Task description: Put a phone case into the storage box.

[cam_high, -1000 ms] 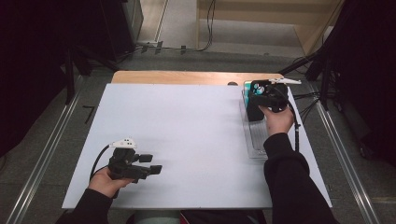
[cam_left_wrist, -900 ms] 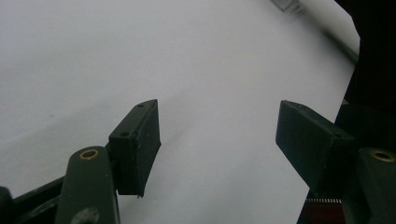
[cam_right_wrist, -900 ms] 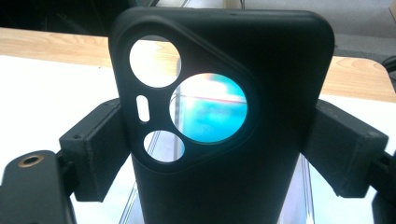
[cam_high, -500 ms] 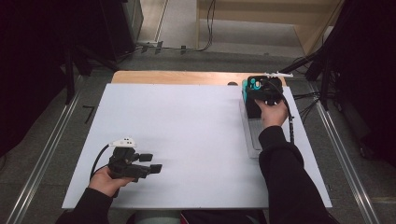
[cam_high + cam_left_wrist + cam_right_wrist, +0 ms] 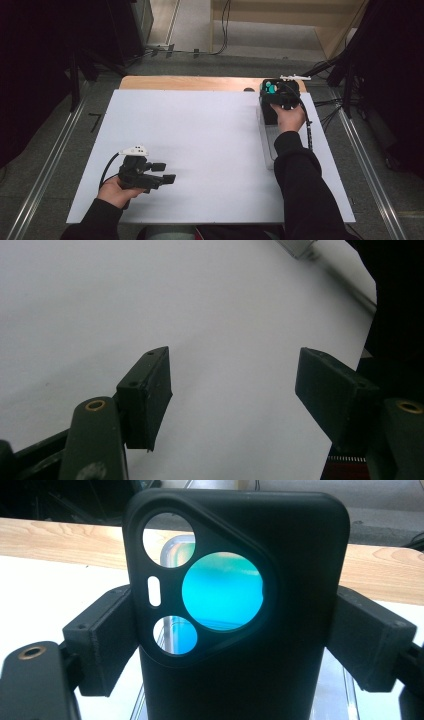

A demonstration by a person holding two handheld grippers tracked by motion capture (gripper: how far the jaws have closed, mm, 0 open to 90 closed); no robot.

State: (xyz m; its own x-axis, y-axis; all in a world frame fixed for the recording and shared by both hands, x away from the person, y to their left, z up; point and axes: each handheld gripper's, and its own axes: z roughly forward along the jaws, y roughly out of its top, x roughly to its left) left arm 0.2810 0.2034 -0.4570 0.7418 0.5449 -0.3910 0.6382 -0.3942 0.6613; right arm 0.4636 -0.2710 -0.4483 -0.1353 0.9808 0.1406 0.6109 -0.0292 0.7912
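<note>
A black phone case (image 5: 295, 610) with round camera cut-outs stands upright between the jaws of my right gripper (image 5: 237, 640), whose pads press on its two long sides. Something teal shows through the largest cut-out. In the high view the right gripper (image 5: 281, 95) holds the phone case (image 5: 269, 111) at the far right of the white table, above a clear tray (image 5: 268, 147). My left gripper (image 5: 165, 172) rests near the table's front left, held in a hand. Its jaws (image 5: 235, 390) stand wide apart over bare white surface with nothing between them.
The white table top (image 5: 200, 135) spreads between the two hands. A wooden strip (image 5: 190, 83) runs along its far edge. Cables lie on the floor beyond and to the right, and metal rails flank both sides of the table.
My right gripper has carried the phone case a little left and toward the far edge. The left gripper has stayed where it was.
</note>
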